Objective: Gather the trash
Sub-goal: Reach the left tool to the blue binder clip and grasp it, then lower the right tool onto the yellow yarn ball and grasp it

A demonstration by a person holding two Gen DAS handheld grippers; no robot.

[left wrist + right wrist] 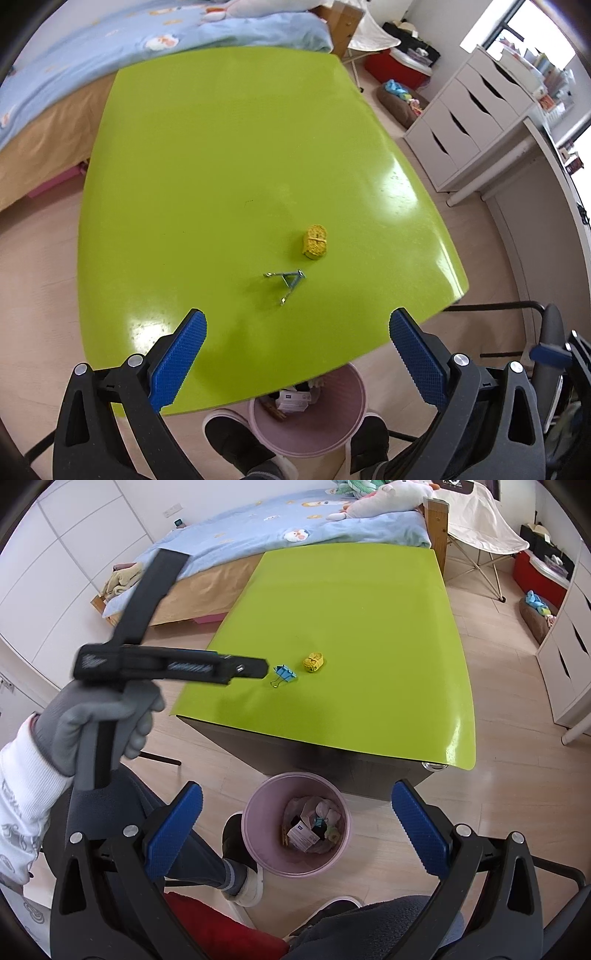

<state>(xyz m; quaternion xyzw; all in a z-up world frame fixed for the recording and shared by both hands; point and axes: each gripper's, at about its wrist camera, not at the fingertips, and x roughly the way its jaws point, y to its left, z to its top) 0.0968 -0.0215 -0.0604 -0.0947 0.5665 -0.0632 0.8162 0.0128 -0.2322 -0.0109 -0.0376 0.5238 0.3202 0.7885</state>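
Note:
A blue binder clip and a small yellow rolled item lie on the green table near its front edge. My left gripper is open and empty, hovering above the table just short of the clip. In the right wrist view the left gripper reaches in from the left, beside the clip and the yellow item. My right gripper is open and empty above the pink trash bin, which holds several scraps.
The bin stands on the floor under the table's front edge, between the person's feet. A bed lies behind the table. White drawers stand to the right. A chair is at the right.

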